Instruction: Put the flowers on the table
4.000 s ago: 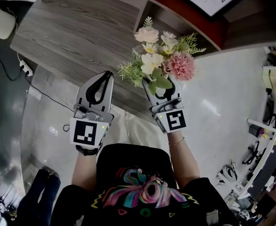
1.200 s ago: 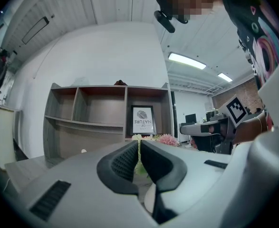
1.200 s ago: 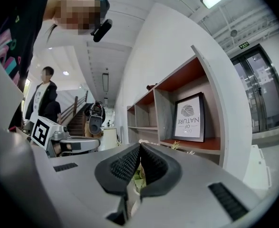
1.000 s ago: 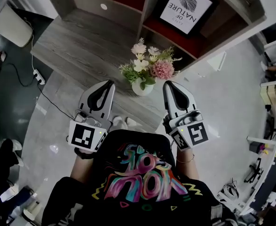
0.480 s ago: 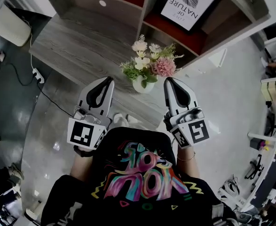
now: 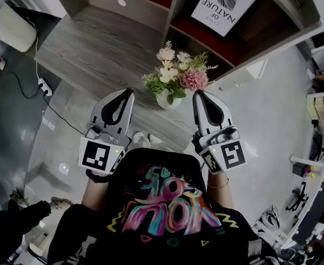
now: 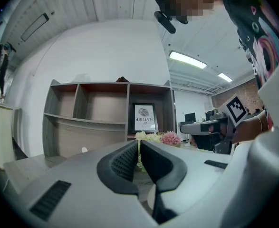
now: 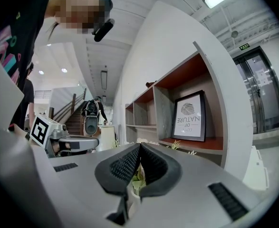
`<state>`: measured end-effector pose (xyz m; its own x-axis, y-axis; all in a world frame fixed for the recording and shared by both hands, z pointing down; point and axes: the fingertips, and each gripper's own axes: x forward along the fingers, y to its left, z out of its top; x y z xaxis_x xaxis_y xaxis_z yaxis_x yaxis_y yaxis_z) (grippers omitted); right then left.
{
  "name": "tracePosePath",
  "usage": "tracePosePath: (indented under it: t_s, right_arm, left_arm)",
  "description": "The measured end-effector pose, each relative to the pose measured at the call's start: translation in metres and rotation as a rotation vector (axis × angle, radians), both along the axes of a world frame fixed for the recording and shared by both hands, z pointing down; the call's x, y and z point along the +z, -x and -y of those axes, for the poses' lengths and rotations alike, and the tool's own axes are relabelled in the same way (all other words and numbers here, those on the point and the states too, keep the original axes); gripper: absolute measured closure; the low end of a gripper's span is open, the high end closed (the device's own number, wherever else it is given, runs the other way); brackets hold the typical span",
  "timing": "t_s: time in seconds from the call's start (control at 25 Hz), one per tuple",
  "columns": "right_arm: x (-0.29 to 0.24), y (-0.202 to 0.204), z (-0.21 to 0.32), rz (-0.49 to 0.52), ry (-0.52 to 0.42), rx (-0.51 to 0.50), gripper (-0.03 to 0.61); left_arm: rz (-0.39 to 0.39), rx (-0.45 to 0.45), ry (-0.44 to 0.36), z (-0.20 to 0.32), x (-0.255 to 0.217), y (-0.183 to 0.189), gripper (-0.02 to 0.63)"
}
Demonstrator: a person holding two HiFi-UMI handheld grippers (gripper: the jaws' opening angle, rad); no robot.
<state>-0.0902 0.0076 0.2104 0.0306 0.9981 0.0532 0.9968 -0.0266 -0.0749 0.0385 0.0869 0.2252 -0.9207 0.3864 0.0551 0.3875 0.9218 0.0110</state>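
The left gripper [image 6: 127, 95] and right gripper [image 6: 199, 94] are held level, both with jaws closed on nothing. Between and just beyond them, the flowers [image 6: 175, 73] stand upright on the table [image 6: 90, 43], seemingly slightly nearer the right.

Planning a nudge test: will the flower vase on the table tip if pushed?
Probably top-heavy: the bouquet spreads wider than the white vase, so a high push may tip it. Stems look floppy, so likely better to grip the vase. It stands near the table edge, so push gently.
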Motion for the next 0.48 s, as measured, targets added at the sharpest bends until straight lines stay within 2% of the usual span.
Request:
tracePosePath:
  t_s: [0.48]
  right_arm:
    - [0.0012,-0.0008,0.0003,0.004,-0.012,-0.009,0.565]
  left_arm:
    - [-0.001,0.005,-0.002,0.0004,-0.0001,-0.0005,0.580]
